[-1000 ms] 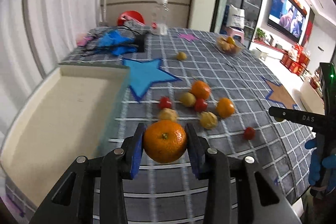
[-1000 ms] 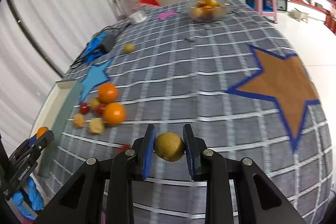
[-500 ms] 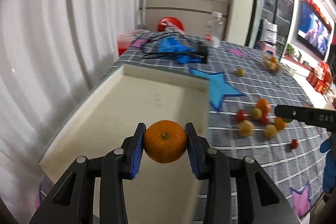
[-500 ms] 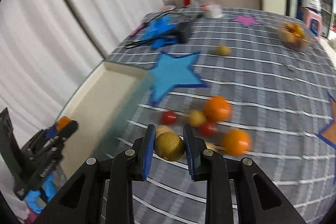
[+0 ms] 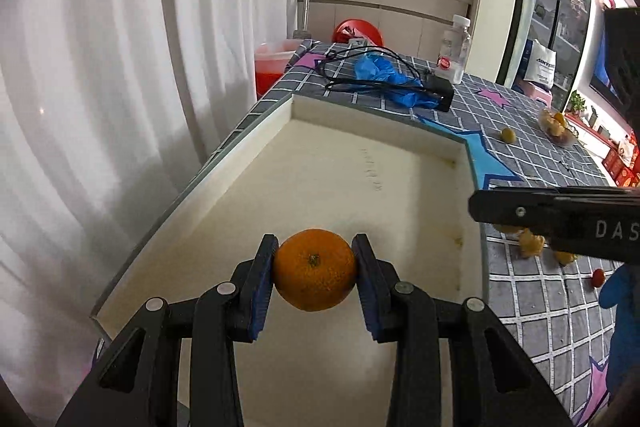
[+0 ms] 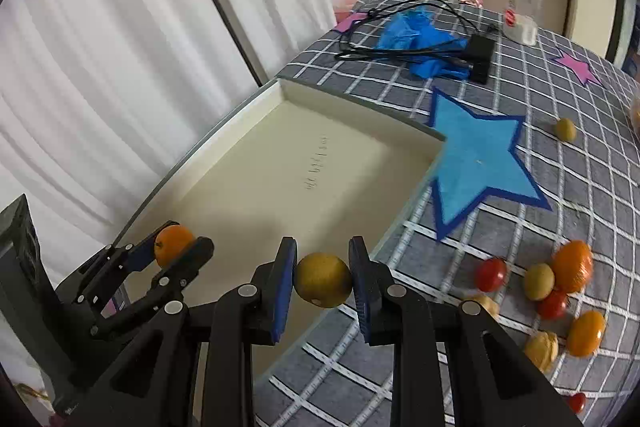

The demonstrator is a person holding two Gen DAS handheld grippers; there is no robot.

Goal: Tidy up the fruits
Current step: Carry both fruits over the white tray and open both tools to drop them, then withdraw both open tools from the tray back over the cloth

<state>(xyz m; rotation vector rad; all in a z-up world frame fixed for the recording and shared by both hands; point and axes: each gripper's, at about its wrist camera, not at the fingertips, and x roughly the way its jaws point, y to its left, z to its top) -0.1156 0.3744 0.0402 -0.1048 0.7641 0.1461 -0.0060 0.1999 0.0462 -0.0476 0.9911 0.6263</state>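
My left gripper is shut on an orange and hangs over the near end of the cream tray. The right wrist view shows that same left gripper and its orange at the lower left. My right gripper is shut on a small yellow-green fruit, held above the tray's right rim. Several loose fruits lie on the checked cloth: oranges, red tomatoes and yellow fruits. The right gripper's body crosses the left wrist view at right.
A lone yellow fruit lies beyond the blue star. Blue gloves, black cables and a charger sit at the far end, with a plastic bottle. A glass bowl of fruit stands far right. White curtains run along the left.
Both grippers have swung left from over the cloth to the tray, each keeping its fruit. The tray now fills the middle of both views.
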